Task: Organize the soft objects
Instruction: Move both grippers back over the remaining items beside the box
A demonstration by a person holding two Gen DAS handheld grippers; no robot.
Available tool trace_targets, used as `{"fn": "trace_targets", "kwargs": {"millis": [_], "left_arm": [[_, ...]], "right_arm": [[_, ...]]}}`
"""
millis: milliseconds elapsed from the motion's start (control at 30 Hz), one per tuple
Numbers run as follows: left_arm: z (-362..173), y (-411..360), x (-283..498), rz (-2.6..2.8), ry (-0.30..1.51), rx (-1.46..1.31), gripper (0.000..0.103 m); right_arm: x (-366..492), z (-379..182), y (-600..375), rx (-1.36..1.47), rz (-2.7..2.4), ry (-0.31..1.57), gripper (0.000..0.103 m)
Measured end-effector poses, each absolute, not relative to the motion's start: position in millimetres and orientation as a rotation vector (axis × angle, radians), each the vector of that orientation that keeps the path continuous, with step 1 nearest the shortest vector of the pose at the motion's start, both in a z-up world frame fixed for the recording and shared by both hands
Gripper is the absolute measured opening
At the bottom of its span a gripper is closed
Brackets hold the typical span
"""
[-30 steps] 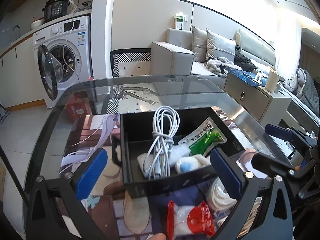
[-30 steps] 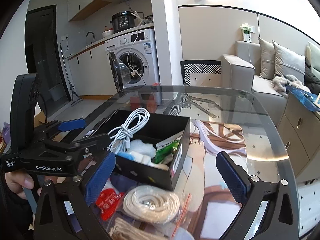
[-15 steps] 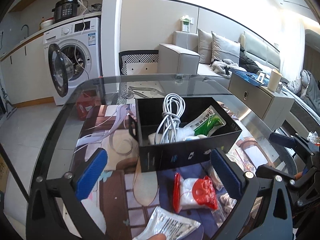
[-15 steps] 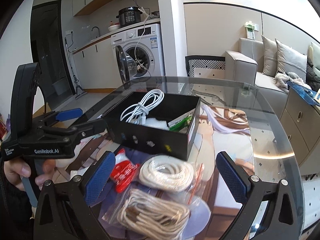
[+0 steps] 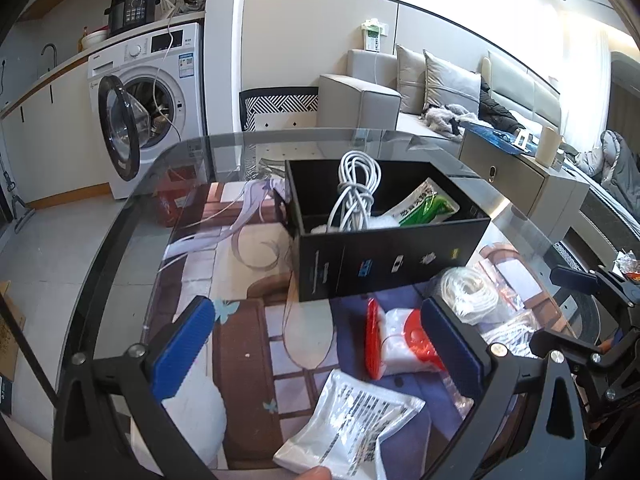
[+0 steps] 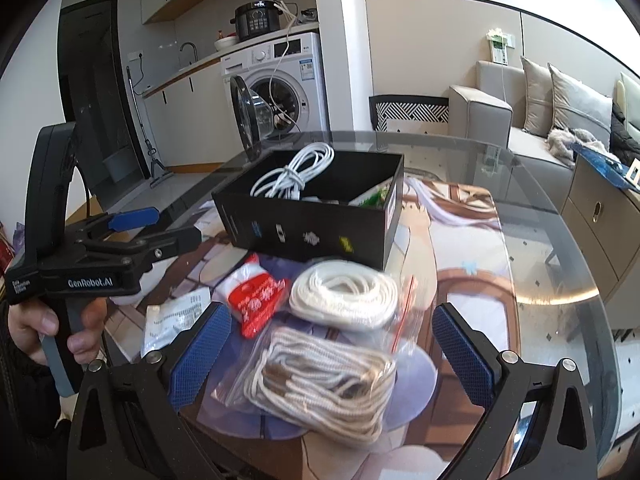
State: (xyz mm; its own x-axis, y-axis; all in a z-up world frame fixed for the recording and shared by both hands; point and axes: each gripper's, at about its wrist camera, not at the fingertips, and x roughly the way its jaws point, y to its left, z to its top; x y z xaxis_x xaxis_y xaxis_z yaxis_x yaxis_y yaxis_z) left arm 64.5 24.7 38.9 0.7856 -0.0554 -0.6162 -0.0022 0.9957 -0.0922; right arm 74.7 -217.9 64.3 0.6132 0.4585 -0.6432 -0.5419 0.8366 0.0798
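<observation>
A black box (image 5: 394, 260) (image 6: 308, 232) on the glass table holds a white cable bundle (image 5: 356, 192) (image 6: 294, 172) and a green-and-white packet (image 5: 426, 210). In front of it lie a red-and-white packet (image 5: 400, 340) (image 6: 256, 294), a white printed pouch (image 5: 352, 420) (image 6: 172, 320), a coil of white rope (image 6: 344, 296) (image 5: 472, 294) and a bag of beige rope (image 6: 324, 376). My left gripper (image 5: 316, 344) is open above the packets. My right gripper (image 6: 328, 354) is open over the bagged rope.
The glass table (image 6: 560, 272) has a printed mat (image 5: 240, 320) on it. A washing machine (image 5: 148, 96) with its door open stands behind, a sofa (image 6: 520, 120) and a cabinet (image 5: 516, 176) to the right. The left gripper's body (image 6: 80, 248) shows in the right wrist view.
Both grippers have pulled back from the box toward the table's near edge, bringing the packets and rope bags into view. Both stayed open and empty.
</observation>
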Motion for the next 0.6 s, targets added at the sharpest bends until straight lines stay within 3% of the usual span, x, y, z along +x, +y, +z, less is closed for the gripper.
{"fn": "trace_targets", "kwargs": {"millis": [600], "left_arm": [[16.4,32.0,42.8,-0.038,0.701,-0.113,0.103]], "right_arm": [[59.9,30.0,-214.7,-0.145,0.562,0.793,0.102]]}}
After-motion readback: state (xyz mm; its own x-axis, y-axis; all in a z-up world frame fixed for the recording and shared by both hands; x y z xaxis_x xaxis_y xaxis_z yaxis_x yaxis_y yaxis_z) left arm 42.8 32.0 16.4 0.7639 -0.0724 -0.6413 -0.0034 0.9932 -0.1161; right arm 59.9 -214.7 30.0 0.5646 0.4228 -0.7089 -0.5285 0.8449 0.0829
